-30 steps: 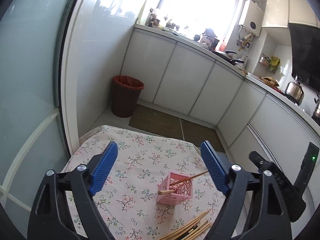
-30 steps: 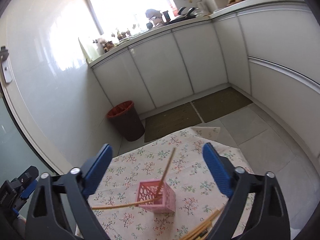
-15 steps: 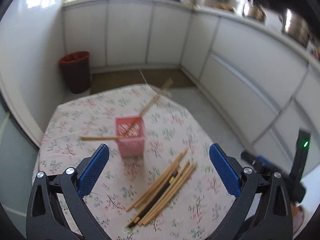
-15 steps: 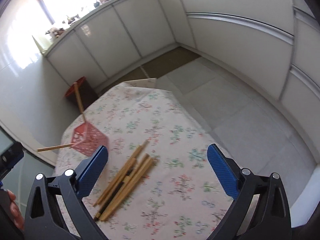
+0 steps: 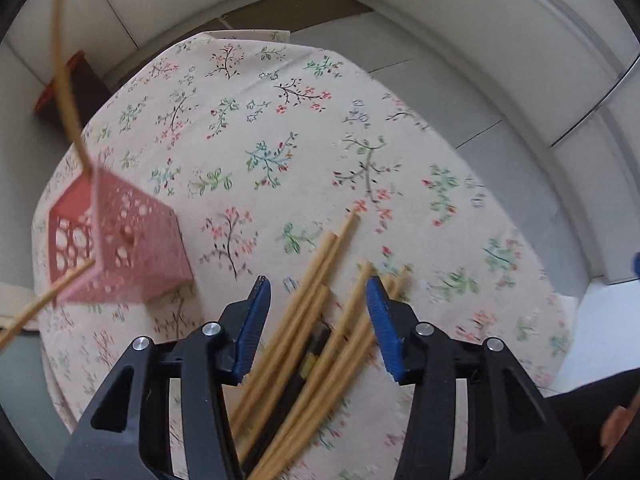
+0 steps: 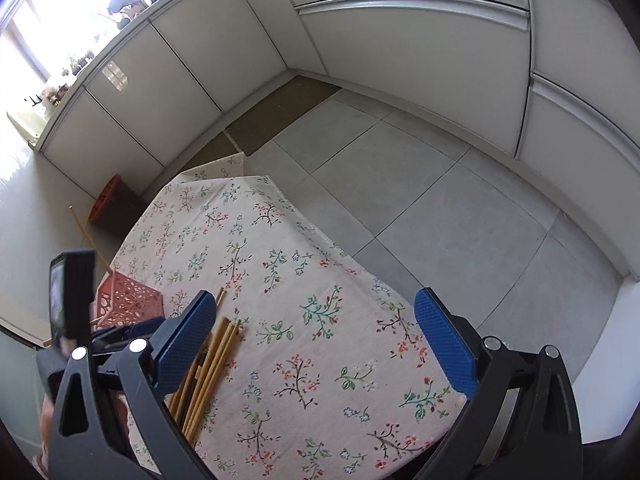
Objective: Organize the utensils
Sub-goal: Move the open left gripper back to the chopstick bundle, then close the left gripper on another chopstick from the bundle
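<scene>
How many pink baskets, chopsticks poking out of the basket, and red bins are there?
Pink basket: 1
Chopsticks in the basket: 2
Red waste bin: 1
Total: 4
The loose chopstick pile on the table overlaps too much to count.

A floral cloth (image 6: 320,340) covers the bench, sprigs of pink and green all over it; grey floor tiles (image 6: 440,200) spread beyond its edge; a brown mat (image 6: 280,116) lies along the foot of the white cabinets (image 6: 192,64); a red-rimmed bin (image 6: 108,204) stands beside the cabinets; up top, a bright window (image 6: 52,12) behind a cluttered sill.
</scene>
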Demonstrator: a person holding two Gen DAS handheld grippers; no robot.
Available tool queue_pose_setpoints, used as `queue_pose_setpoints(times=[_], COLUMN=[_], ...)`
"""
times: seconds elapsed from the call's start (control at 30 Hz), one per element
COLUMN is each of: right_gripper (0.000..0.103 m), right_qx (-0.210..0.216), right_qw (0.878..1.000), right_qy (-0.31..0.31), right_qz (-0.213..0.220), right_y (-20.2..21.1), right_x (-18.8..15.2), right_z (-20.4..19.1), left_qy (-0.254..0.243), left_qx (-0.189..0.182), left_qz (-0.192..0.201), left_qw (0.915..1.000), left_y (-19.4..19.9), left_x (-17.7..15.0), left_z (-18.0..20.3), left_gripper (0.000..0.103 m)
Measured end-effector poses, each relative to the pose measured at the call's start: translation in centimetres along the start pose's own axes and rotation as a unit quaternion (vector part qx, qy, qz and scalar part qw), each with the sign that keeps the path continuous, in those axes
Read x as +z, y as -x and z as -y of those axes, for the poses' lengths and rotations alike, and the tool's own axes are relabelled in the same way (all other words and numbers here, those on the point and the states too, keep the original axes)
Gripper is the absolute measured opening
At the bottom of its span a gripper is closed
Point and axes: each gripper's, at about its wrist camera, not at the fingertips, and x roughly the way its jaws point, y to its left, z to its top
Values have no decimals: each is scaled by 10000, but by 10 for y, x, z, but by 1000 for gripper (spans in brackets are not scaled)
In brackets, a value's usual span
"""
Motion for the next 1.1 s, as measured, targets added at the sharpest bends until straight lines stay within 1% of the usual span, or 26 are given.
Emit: queue_pose_setpoints(times=[0.07, 0.1, 0.13, 0.17, 0.3, 0.5, 0.6, 0.73, 0.9, 0.97, 1.03, 1.1], right_gripper=[97, 97, 97, 97, 97, 97, 97, 97, 97, 97, 97, 97], right_qx=[29, 32, 25, 18, 34, 46, 32, 34, 51, 45, 37, 38], right_qw=[10000, 9999, 9999, 9998, 9997, 9995, 9995, 9993, 9990, 9990, 9990, 9986], right_qy=[-51, -71, -87, -102, -132, -82, -76, -110, -129, -114, -105, -105], right_qz=[-54, -89, -123, -144, -219, -288, -305, -356, -420, -427, -432, -509], right_y=[-2, -4, -6, -7, -11, -13, -14, -15, -18, -18, -19, -21], right_x=[2, 3, 3, 4, 6, 6, 6, 5, 5, 5, 5, 4], right_z=[4, 5, 7, 8, 11, 9, 9, 10, 10, 9, 9, 8], left_qy=[-70, -68, -42, -9, 28, 59, 17, 65, -35, -86, -136, -178], left_qx=[120, 145, 142, 116, 72, -45, -24, -51, -109, -51, 42, 25], left_qz=[-200, -307, -399, -496, -577, -570, -555, -544, -631, -640, -742, -680], left_qw=[9997, 9994, 9991, 9987, 9983, 9983, 9985, 9985, 9979, 9979, 9971, 9975], left_y=[-16, -22, -27, -33, -42, -48, -50, -43, -41, -41, -48, -50], left_x=[11, 17, 21, 24, 29, 34, 36, 31, 27, 28, 26, 25], left_z=[0, -1, -3, -5, -13, -23, -27, -25, -20, -15, -15, -13], left_gripper=[46, 41, 28, 20, 21, 21, 21, 21, 22, 22, 22, 20])
